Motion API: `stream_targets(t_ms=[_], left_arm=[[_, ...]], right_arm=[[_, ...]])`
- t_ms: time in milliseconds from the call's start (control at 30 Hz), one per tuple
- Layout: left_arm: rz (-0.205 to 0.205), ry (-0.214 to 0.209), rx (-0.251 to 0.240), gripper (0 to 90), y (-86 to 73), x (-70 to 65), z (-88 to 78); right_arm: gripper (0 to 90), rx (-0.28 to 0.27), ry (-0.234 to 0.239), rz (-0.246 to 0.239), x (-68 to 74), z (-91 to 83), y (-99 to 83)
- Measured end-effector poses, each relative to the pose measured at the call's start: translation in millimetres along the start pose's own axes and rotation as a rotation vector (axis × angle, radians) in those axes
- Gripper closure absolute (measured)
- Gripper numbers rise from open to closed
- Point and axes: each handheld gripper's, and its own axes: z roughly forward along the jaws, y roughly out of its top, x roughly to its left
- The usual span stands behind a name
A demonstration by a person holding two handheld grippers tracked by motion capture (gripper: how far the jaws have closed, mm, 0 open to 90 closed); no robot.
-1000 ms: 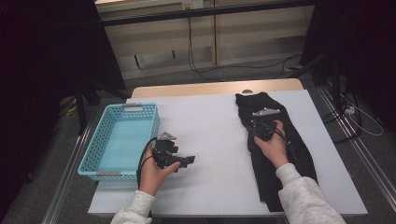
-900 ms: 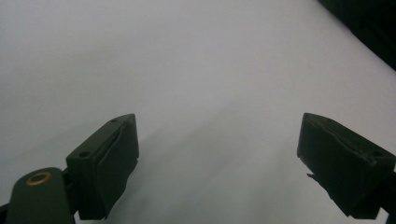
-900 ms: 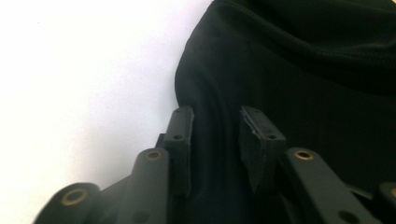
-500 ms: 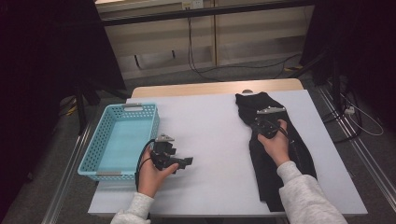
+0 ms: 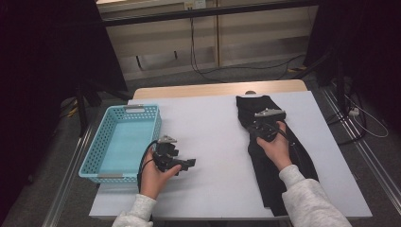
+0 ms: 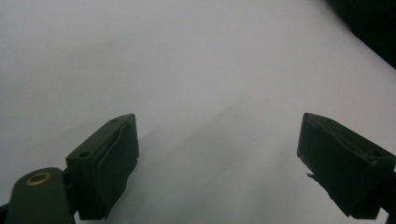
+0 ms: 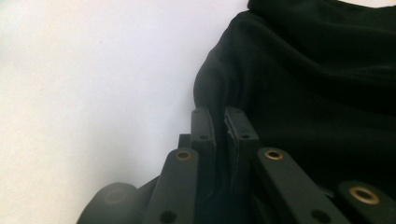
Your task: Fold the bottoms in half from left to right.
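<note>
Your right claw (image 7: 219, 122) has just been closing and now pinches the left edge of the black garment (image 5: 274, 156), which lies along the right side of the counter (image 5: 213, 142); a second ago it stood wider. That reads as ready to lift. Your left claw (image 6: 217, 158) hovers spread near the basket (image 5: 101, 158).

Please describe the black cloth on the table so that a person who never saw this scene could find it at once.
Start at the white table: a blue basket stands on its left side. The black cloth lies in a long strip on the right side, with the right gripper shut on its left edge. It is the only dark, soft thing there.
</note>
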Motion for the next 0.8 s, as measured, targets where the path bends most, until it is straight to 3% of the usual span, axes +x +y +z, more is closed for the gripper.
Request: stream_targets(t_ms=[133, 300, 800], left_arm=[[0.000, -0.001, -0.007, 12.9, 0.0, -0.1, -0.3], [-0.003, 0.008, -0.006, 12.9, -0.4, 2.4, -3.1], [0.003, 0.012, -0.008, 12.9, 1.5, 1.9, -2.6]], right_arm=[[83.4, 0.012, 0.013, -0.011, 5.1, 3.0, -1.2], [83.4, 0.013, 0.023, -0.059, 14.1, 3.7, 0.2], [83.3, 0.027, 0.107, -0.130, 41.2, 6.1, 0.1]])
